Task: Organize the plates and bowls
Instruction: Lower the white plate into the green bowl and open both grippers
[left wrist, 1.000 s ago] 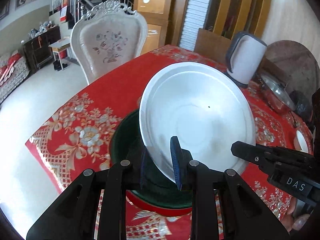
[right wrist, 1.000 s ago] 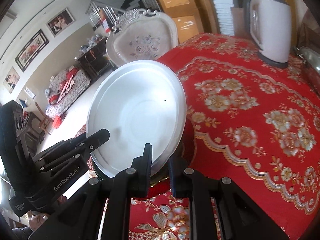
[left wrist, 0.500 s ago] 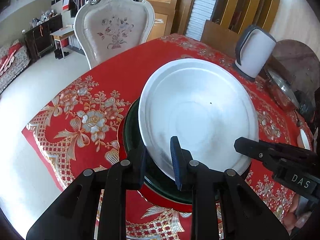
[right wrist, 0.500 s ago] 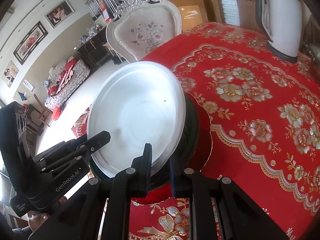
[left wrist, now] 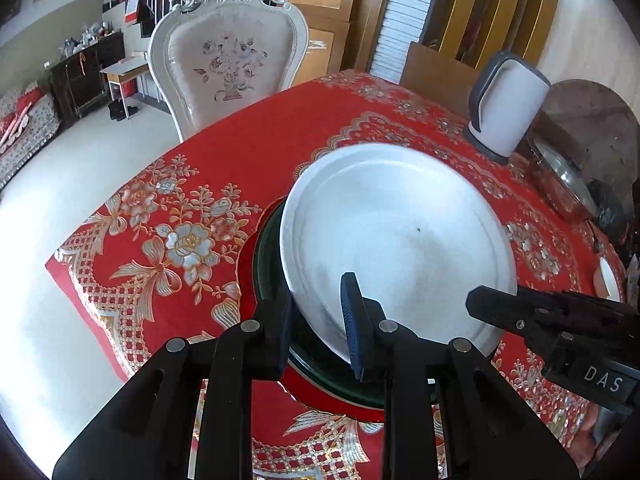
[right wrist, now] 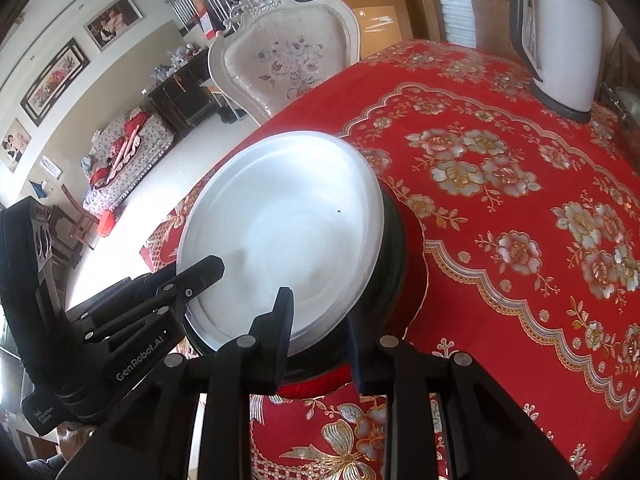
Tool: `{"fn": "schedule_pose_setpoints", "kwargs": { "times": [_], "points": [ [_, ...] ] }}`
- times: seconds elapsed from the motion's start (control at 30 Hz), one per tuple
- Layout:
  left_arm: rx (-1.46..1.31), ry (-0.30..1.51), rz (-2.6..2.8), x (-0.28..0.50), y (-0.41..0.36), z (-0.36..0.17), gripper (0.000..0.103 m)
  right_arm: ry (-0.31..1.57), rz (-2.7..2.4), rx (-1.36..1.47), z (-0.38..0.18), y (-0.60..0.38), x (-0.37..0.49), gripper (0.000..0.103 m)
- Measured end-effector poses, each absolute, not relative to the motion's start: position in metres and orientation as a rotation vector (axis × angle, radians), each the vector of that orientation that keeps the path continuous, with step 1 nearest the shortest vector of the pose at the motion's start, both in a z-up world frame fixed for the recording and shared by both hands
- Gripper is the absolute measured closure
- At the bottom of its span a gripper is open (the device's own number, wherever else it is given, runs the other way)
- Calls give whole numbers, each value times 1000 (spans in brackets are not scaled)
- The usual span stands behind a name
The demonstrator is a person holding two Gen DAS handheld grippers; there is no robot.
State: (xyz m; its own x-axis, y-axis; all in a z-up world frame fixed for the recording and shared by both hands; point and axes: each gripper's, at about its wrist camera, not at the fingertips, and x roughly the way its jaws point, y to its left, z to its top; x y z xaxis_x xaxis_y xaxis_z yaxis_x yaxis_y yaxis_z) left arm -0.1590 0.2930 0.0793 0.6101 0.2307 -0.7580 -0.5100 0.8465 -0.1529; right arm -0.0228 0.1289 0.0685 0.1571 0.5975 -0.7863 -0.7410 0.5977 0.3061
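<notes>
A large white plate (left wrist: 400, 232) (right wrist: 288, 224) lies tilted over a dark green dish (left wrist: 268, 248) (right wrist: 394, 248), which rests on a red dish (left wrist: 316, 394) (right wrist: 312, 384) on the red flowered tablecloth. My left gripper (left wrist: 320, 312) is shut on the plate's near left rim; it shows as a black arm (right wrist: 208, 268) in the right wrist view. My right gripper (right wrist: 320, 320) straddles the near right rim. Its jaws are opening, with the rim between them and a gap at the right pad. In the left wrist view one of its fingers (left wrist: 500, 312) reaches over the plate.
A white and grey kettle (left wrist: 508, 112) (right wrist: 560, 40) stands at the table's far side. A glass-lidded pot (left wrist: 560, 184) and a small white dish (left wrist: 606, 280) sit at the right. An ornate white chair (left wrist: 228, 64) (right wrist: 288, 60) stands behind the table. The table edge drops off at the left.
The white plate has come down and lies flatter over the green dish. The right gripper's jaws have spread apart around the rim. The left gripper still clamps the plate.
</notes>
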Motion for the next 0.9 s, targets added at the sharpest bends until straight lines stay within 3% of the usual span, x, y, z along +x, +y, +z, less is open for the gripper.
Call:
{"fn": "schedule_pose_setpoints", "kwargs": {
  "times": [0.27, 0.33, 0.4, 0.43, 0.9],
  "points": [
    [-360, 792, 471, -160, 296, 82, 78, 1010, 939, -185, 76, 125, -24, 73],
    [-331, 792, 478, -158, 292, 83, 74, 1001, 923, -186, 77, 122, -22, 70],
    [-295, 790, 487, -156, 286, 85, 55, 995, 914, -172, 79, 119, -20, 66],
    [-272, 778, 492, -156, 283, 87, 53, 997, 914, -162, 79, 117, -19, 65],
    [-211, 697, 515, -154, 269, 102, 52, 997, 928, -70, 84, 91, -15, 64]
  ]
}}
